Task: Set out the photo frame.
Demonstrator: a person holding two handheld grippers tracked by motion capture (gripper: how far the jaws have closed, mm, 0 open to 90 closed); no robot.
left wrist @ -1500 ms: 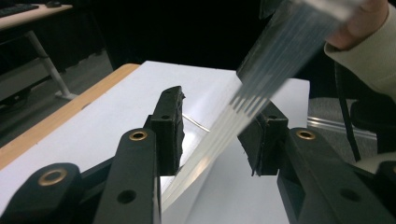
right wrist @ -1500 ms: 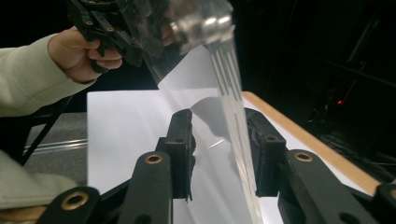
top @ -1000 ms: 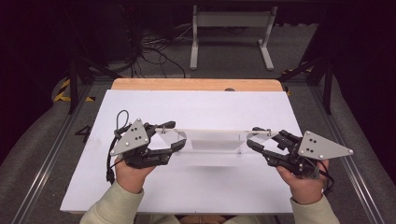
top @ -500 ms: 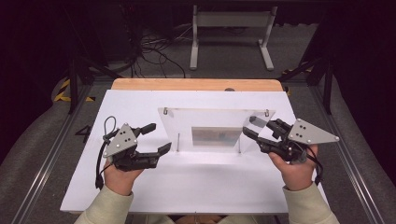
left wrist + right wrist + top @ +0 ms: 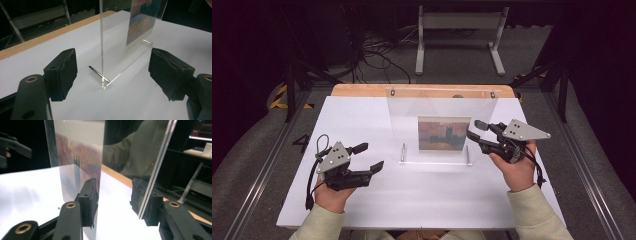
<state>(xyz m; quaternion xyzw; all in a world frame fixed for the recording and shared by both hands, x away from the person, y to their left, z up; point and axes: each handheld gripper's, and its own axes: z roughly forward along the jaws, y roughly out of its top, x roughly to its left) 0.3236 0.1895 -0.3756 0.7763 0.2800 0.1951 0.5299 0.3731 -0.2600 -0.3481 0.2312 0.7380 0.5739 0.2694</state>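
Clear plastic picture frame point(image 5: 439, 127) already stands upright mid-table on its 2 metal pins, so little seems left: left gripper point(image 5: 371, 156) hangs open and clear, while right gripper point(image 5: 475, 128), jaws just widening, straddles its edge loosely.

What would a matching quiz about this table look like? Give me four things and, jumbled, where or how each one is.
Things:
1. clear frame
2. picture
3. left gripper
4. right gripper

Places or states:
A. jaws on either side of the frame's side edge
B. stands upright on the white table
C. open, apart from the frame, nothing between its jaws
D. sits inside the clear panel

Pairs: 1-B, 2-D, 3-C, 4-A.

The right gripper's jaws have just been opening, with the frame's edge between them.
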